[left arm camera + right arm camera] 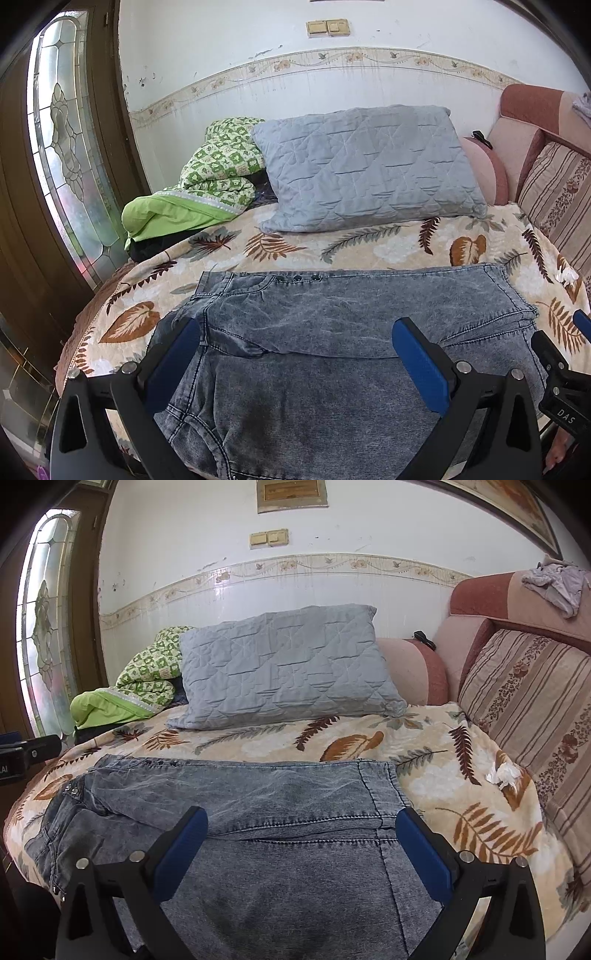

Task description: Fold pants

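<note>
Left wrist view first: the left gripper (295, 339) hangs right over the pants (332, 332), blue fingers (421, 365) spread wide with nothing between them. Over on the right wrist view, the right gripper (301, 827) is just the same, jaws gaping wide above the denim, gripping nothing. The grey acid-washed pants (258, 812) lie on the near part of the leaf-print bedspread (461, 805), one layer doubled over another, waistband buttons to the left, hem to the right. A crumpled white tissue (502, 773) sits on the spread, well clear of the hem. Further back, a quilted blue-grey pillow (288, 664) leans up, with a green patterned quilt (218, 173) bunched beside it and a striped cushion (528, 701) along the right.
</note>
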### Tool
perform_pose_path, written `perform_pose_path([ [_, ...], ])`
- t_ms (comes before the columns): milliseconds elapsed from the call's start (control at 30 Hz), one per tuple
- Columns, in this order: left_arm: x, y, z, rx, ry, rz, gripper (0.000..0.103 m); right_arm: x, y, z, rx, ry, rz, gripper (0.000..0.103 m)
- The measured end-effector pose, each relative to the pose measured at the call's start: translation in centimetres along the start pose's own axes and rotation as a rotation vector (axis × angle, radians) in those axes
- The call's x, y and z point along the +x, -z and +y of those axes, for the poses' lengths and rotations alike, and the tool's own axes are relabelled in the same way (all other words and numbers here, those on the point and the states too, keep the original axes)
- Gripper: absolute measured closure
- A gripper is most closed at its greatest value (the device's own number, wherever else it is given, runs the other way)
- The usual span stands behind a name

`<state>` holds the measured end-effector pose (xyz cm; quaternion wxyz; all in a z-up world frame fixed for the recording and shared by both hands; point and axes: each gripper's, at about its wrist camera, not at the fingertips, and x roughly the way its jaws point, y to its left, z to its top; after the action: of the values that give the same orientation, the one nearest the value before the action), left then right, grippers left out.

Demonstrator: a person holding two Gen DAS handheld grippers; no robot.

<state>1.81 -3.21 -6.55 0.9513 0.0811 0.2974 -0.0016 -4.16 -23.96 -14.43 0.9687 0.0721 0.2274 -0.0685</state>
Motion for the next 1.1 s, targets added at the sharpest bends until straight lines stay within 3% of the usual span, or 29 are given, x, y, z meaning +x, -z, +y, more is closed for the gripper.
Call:
perform_pose_path([
  [1100, 1.04, 1.12, -0.05, 0.0, -0.004, 0.02, 0.0, 0.54, 0.36, 0.27, -0.022, 0.008, 0.028, 0.0],
])
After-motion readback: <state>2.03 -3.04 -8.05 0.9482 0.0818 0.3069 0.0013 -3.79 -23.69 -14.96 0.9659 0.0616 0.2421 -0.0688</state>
